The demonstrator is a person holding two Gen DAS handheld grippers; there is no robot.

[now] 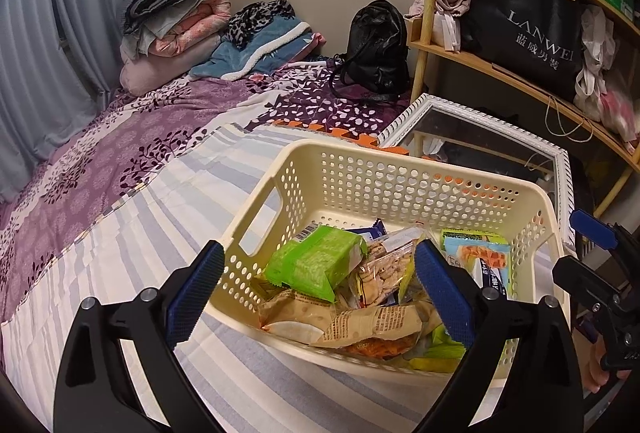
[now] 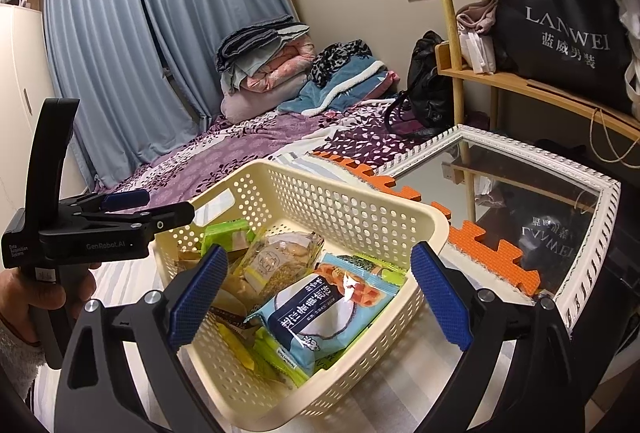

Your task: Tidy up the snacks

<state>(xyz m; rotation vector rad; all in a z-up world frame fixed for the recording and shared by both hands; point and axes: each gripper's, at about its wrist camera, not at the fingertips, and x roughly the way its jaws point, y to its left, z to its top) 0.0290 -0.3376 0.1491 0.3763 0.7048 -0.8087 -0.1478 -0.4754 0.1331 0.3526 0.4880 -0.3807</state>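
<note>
A cream perforated basket (image 1: 400, 173) stands on the striped bed sheet, with several snack packets lying in it. In the left wrist view a green packet (image 1: 316, 265) lies on top, beside a clear bag of biscuits (image 1: 384, 273) and a beige wrapper (image 1: 360, 325). My left gripper (image 1: 320, 293) hovers open over the basket's near side with nothing between its pads. In the right wrist view a light blue packet (image 2: 324, 313) lies uppermost. My right gripper (image 2: 320, 297) is open above it, gripping nothing. Each gripper shows in the other's view: the left gripper (image 2: 156, 207) and the right gripper (image 1: 584, 253).
The bed (image 1: 120, 173) carries a purple floral cover, folded blankets (image 1: 180, 21) and a black backpack (image 1: 376, 45) at its far end. A white-framed mirror (image 1: 480, 137) and orange foam mats (image 2: 492, 253) lie right of the basket. A wooden shelf (image 1: 520, 73) holds a black bag. Blue curtains hang left.
</note>
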